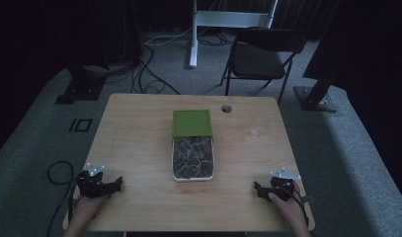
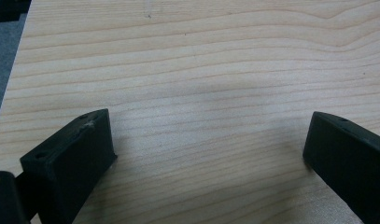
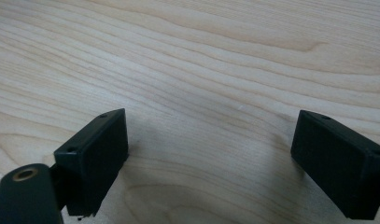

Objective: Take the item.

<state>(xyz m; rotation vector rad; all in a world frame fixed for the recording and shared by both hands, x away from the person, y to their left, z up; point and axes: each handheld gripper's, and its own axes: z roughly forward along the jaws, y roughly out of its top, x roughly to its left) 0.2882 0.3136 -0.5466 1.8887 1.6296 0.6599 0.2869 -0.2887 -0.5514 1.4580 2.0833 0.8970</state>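
Left gripper (image 1: 114, 185) sits lower left of the frame on the table (image 1: 139, 143), jaws wide apart, nothing between them. Frame centre: white tray (image 1: 193, 177) of dark pieces, green lid (image 1: 191, 122) touching its far end. Right gripper (image 1: 259, 189) lower right, jaws spread, empty. Looks like start pose; next likely a reach to the tray.

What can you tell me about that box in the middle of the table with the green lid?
The box is a long, pale, shallow container with rounded corners, lying flat on the middle of the wooden table. Its green lid is flat, looks like plastic, and covers only the far end, so the near part is open. Inside is a heap of small dark pieces, too dim to identify. Nothing else touches it; both tools sit far off near the table's front corners.
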